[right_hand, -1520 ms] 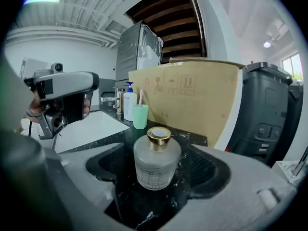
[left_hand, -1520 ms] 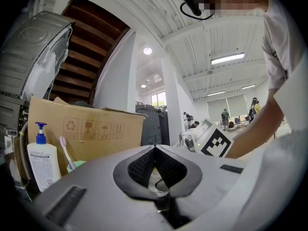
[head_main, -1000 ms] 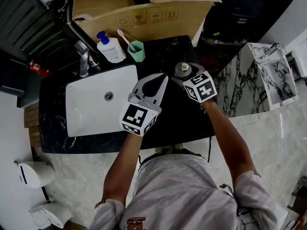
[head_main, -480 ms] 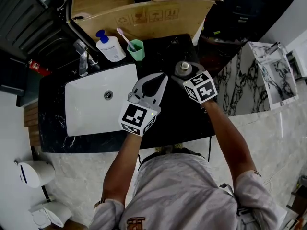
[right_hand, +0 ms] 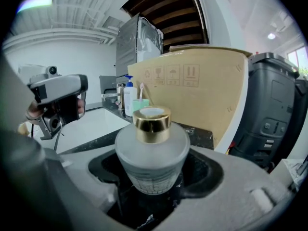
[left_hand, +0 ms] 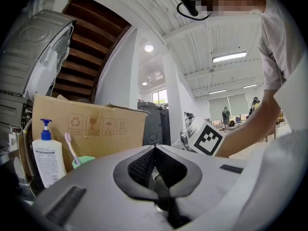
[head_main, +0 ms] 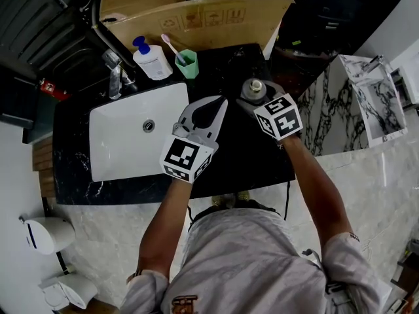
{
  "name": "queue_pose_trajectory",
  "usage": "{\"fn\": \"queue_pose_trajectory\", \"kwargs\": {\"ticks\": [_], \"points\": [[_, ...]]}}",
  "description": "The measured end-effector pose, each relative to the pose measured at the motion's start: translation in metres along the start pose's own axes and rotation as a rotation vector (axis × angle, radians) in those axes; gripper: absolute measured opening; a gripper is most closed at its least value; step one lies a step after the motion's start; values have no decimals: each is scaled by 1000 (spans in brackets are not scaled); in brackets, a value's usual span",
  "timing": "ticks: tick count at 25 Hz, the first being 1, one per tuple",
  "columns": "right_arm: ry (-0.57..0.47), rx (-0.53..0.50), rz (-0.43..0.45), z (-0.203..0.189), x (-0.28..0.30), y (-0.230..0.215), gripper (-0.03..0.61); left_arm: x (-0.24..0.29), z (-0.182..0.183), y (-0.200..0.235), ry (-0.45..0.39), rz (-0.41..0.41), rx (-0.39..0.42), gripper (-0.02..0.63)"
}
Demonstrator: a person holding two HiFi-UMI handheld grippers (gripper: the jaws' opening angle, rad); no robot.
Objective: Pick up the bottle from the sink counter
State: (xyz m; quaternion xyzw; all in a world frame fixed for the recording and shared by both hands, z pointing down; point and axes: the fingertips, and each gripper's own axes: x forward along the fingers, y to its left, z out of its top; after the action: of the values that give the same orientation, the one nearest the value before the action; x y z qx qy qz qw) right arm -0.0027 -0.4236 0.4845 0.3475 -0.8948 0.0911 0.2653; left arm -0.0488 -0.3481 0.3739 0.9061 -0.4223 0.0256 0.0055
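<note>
The bottle (right_hand: pixel 152 153) stands upright on the black bench (head_main: pixel 242 156), right of the white sink (head_main: pixel 118 142) and in front of the cardboard box (head_main: pixel 196 15). It sits in the curved recess of the right tool (head_main: pixel 249 101). That tool's jaws are drawn in around the frosted body, and in the right gripper view the pads look pressed on its lower sides, so I judge the grip made and the lift not yet begun. The left tool (left_hand: pixel 155 148) hangs beside it over the bench, jaws together, nothing in them.

To lift well, raise straight up and keep the tool level so the bottle stays upright. The body tapers downward from a broad shoulder, so the shoulder should catch on the jaws if it slips. Squeeze no harder than needed, as this looks like glass.

The bottle is squat, round and matte, with a faint grid label low on the front and a short, shiny gold cap (right_hand: pixel 151 121). The bench is glossy dark stone with pale veins, and the sink is smooth and rectangular. Behind the sink stand 1 white pump dispenser (head_main: pixel 152 61) and 1 mint-green cup (head_main: pixel 188 65) holding a toothbrush
</note>
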Motion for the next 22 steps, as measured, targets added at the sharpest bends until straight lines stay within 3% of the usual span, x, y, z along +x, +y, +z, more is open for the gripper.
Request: {"fn": "queue_pose_trajectory", "kwargs": {"ticks": [22], "points": [[-243, -118, 9, 113, -116, 55, 331, -22, 58, -21, -108, -12, 56, 0]]}}
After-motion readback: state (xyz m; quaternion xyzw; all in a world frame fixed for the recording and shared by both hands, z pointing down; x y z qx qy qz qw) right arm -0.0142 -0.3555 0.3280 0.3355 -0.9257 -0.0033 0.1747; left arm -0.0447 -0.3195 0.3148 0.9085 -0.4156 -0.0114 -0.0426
